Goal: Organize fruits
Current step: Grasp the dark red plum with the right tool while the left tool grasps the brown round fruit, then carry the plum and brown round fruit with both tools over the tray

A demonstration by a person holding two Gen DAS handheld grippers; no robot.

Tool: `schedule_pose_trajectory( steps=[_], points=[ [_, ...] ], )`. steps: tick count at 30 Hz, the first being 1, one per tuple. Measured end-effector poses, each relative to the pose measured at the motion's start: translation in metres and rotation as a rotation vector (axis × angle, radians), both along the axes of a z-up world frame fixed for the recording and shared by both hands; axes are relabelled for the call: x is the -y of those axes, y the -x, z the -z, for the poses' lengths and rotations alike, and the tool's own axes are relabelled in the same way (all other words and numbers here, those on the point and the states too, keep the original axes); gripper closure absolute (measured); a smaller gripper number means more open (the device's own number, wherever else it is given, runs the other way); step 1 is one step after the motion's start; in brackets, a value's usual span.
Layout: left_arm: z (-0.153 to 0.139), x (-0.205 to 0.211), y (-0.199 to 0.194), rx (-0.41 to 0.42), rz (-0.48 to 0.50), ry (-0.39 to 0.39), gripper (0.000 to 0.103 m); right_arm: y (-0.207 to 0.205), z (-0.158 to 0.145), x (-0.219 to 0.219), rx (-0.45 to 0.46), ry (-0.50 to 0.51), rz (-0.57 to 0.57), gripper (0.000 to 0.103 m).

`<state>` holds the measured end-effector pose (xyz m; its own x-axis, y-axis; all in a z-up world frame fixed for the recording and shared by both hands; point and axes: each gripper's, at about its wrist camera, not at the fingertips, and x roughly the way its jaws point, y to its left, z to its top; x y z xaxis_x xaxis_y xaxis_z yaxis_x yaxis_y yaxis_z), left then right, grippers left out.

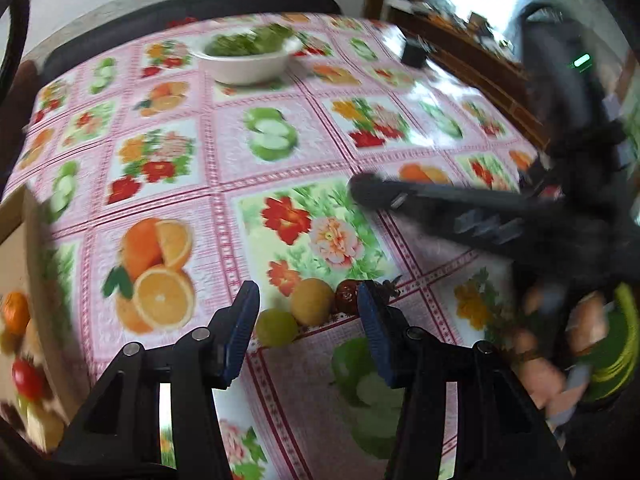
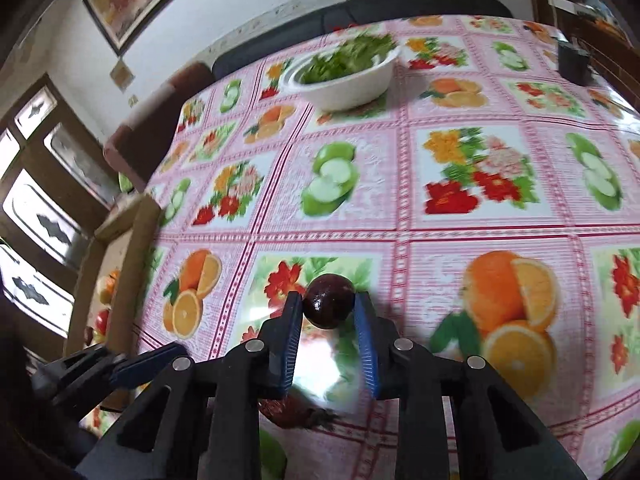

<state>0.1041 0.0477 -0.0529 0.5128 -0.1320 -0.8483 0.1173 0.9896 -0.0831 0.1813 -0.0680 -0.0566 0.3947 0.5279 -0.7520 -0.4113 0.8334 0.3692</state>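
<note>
My right gripper [image 2: 329,306] is shut on a dark purple round fruit [image 2: 329,300] and holds it above the table. It shows blurred at the right of the left wrist view [image 1: 372,192]. My left gripper [image 1: 308,300] is open and empty above three fruits on the tablecloth: a green grape [image 1: 275,327], a yellow-brown round fruit [image 1: 312,301] and a dark red strawberry [image 1: 347,297]. The strawberry also shows under the right gripper [image 2: 294,410]. A cardboard box [image 1: 28,240] with several fruits stands at the left table edge; it also shows in the right wrist view [image 2: 132,248].
A white bowl of greens [image 1: 248,62] stands at the far side of the table, also seen in the right wrist view [image 2: 346,80]. A small black box [image 2: 573,62] sits at the far right. The fruit-print tablecloth [image 1: 256,184] covers the table. A dark sofa lies behind.
</note>
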Motion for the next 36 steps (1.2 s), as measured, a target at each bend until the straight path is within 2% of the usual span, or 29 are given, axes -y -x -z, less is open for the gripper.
schedule_pose_trajectory(
  steps=[1,5,7,10,17,26,29,32,36],
  points=[
    [0.005,0.0,-0.003,-0.018,0.005,-0.011,0.052,0.001,-0.004,0.009,0.003,-0.015,0.017,0.076],
    [0.004,-0.012,-0.006,-0.026,-0.005,0.037,0.057,0.008,-0.018,0.033,0.0,-0.075,0.064,0.075],
    [0.004,-0.017,-0.004,-0.028,-0.012,0.044,0.066,0.016,-0.022,0.044,-0.006,-0.094,0.08,0.075],
    [0.009,-0.025,-0.004,-0.055,-0.049,0.02,0.073,0.027,-0.026,0.055,-0.011,-0.092,0.088,0.074],
    [0.013,-0.025,-0.012,-0.061,-0.089,0.035,0.073,0.05,-0.032,0.062,0.002,-0.084,0.063,0.074],
    [0.015,-0.028,-0.027,-0.06,-0.113,0.043,0.073,0.056,-0.034,0.058,0.008,-0.096,0.061,0.074],
    [0.016,-0.026,-0.027,-0.051,-0.12,0.026,0.078,0.055,-0.033,0.062,0.011,-0.103,0.085,0.074],
    [0.013,-0.032,-0.022,-0.045,-0.146,0.073,0.079,0.056,-0.033,0.067,0.011,-0.101,0.108,0.074],
    [-0.007,-0.046,0.001,0.003,-0.18,0.162,0.078,0.061,-0.034,0.071,0.011,-0.105,0.124,0.074]
  ],
)
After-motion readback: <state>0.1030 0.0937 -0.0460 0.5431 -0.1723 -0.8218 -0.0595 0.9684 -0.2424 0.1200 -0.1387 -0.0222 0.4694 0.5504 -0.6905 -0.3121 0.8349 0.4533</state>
